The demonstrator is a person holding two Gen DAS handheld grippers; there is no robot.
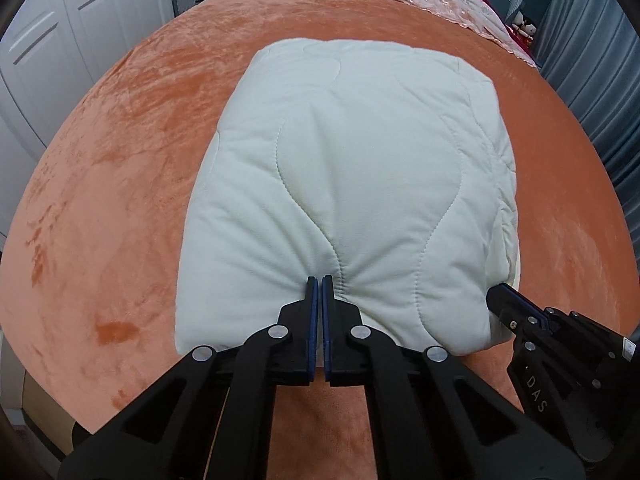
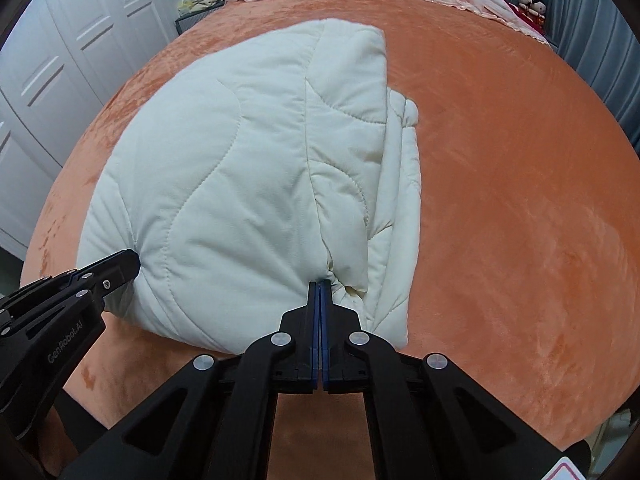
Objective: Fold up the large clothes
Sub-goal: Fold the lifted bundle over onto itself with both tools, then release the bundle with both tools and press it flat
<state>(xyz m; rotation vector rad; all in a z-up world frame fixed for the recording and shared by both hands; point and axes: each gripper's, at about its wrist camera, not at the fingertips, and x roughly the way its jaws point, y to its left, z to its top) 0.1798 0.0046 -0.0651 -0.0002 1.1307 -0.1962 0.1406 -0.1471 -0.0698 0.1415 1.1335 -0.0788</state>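
From the left wrist, the left gripper [image 1: 319, 280] has its 2 fingers pinched together on the near edge of a cream quilted garment [image 1: 360, 184], which lies folded into a thick block on the orange bed cover [image 1: 112, 184]; the right gripper [image 1: 496, 294] bites the same edge further right. From the right wrist, the right gripper [image 2: 319, 285] is clamped on a bunched fold at the near edge of the garment [image 2: 224, 184], layers stacked along its right side, while the left gripper [image 2: 134, 258] clutches the garment's near-left corner.

quilt [image 1: 360, 184]: cream, wavy stitching | bedspread [image 1: 120, 200]: orange | gripper [image 1: 320, 280]: black, blue pads
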